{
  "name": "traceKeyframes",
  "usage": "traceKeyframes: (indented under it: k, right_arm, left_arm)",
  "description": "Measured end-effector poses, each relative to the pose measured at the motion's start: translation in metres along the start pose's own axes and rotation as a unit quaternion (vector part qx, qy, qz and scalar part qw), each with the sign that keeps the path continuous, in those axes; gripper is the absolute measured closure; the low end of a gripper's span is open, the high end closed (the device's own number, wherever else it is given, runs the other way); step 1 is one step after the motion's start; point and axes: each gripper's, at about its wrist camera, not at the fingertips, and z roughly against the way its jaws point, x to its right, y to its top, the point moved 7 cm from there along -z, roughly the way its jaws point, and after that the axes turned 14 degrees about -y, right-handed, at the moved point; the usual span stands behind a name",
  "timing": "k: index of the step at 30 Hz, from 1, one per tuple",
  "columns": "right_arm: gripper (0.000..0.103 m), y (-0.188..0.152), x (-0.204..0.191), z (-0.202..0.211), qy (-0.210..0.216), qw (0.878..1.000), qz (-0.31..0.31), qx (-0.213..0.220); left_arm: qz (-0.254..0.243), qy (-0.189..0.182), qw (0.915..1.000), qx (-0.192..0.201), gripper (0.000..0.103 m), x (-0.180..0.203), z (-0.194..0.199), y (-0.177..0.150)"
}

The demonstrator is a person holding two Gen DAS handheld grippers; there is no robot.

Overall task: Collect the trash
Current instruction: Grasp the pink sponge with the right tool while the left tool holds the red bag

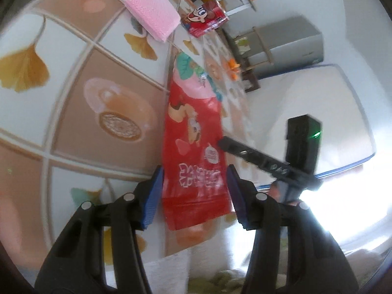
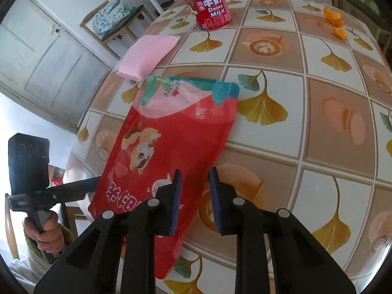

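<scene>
Left claw [image 1: 194, 193] apart astride one red snack bag [image 1: 193, 147]; right claw [image 2: 194, 201] apart above it; one can [image 2: 207, 5], one pink cloth [image 2: 147, 54].

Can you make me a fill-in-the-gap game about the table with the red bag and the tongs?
1. The big flat red snack bag has a cartoon ____ printed on it.
2. The folded cloth beside the bag's top is coloured ____.
3. The words "Drink Milk" are on the round red ____.
4. The leaves printed on the checked tablecloth are mostly ____.

Missing words: dog; pink; can; yellow
</scene>
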Motion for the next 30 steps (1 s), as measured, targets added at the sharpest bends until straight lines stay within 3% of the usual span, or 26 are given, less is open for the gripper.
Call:
traceKeyframes:
  k: [3,4,6,9,11,14,17,18,21,24,25,28,30]
  right_arm:
    - [0.084,-0.001,-0.001,0.000,0.008,1.000,0.003,-0.001]
    - [0.084,-0.001,-0.001,-0.001,0.009,1.000,0.003,-0.001]
    - [0.085,-0.002,-0.001,-0.001,0.008,1.000,0.004,0.000]
    - [0.085,-0.002,0.000,-0.001,0.011,1.000,0.004,0.001]
    - [0.085,-0.001,0.000,-0.001,0.014,1.000,0.004,0.000]
    - [0.085,-0.001,-0.001,-0.001,0.023,1.000,0.007,-0.011]
    - [0.083,0.011,-0.003,0.015,0.020,0.999,0.026,0.009]
    - [0.078,0.016,-0.005,0.020,0.018,0.999,0.033,0.017]
    - [0.048,0.045,-0.016,0.043,0.010,0.997,0.053,0.054]
    - [0.034,0.085,-0.039,0.056,0.021,0.995,0.059,0.078]
    - [0.029,0.094,-0.044,0.054,0.029,0.996,0.052,0.073]
    - [0.028,0.128,-0.065,0.026,0.061,0.998,0.011,0.019]
    - [0.027,0.149,-0.079,-0.001,0.044,0.999,-0.007,-0.019]
  left_arm:
    - [0.036,-0.083,0.9959,-0.004,0.056,0.005,-0.006,0.000]
    - [0.037,-0.083,0.9959,-0.004,0.056,0.006,-0.009,0.000]
    - [0.031,-0.068,0.9972,-0.002,0.058,0.005,-0.014,0.000]
    - [0.024,-0.045,0.9987,0.003,0.074,0.007,-0.019,0.003]
    - [0.007,-0.008,0.9999,0.004,0.090,0.008,-0.021,0.005]
    - [-0.020,0.037,0.9991,0.009,0.102,0.010,-0.020,0.006]
    - [-0.033,0.049,0.9981,0.017,0.103,0.010,-0.009,0.003]
    - [-0.037,0.052,0.9978,0.019,0.103,0.010,-0.005,0.002]
    - [-0.038,0.066,0.9965,0.035,0.103,0.005,0.015,-0.005]
    - [-0.035,0.074,0.9955,0.049,0.103,-0.001,0.033,-0.013]
    - [-0.032,0.077,0.9949,0.057,0.103,-0.004,0.042,-0.016]
    - [-0.026,0.087,0.9931,0.074,0.103,-0.011,0.059,-0.023]
    - [-0.021,0.091,0.9920,0.085,0.103,-0.015,0.069,-0.026]
